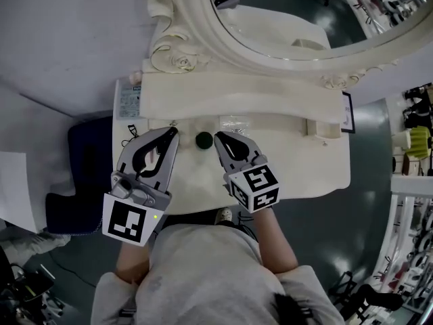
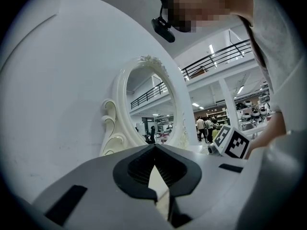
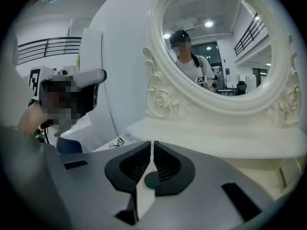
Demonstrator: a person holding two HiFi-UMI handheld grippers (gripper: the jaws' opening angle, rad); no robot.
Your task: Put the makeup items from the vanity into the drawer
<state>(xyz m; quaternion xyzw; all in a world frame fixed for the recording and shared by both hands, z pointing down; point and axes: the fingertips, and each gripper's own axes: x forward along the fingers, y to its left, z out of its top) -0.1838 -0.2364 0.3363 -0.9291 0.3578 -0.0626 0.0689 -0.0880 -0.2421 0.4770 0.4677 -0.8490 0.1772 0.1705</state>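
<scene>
Two closed: left hand-held gripper (image 1: 174, 132), right hand-held gripper (image 1: 218, 136); green item (image 1: 203, 140) between.

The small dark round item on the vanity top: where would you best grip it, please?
Probably across its round side wall, coming from the front edge: the dark round item lies flat on the vanity top with room on both sides. The shut right gripper must open first.

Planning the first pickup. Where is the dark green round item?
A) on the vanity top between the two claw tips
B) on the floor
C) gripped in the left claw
A: the dark green round item lies on the vanity top between left claw and right claw.
</scene>
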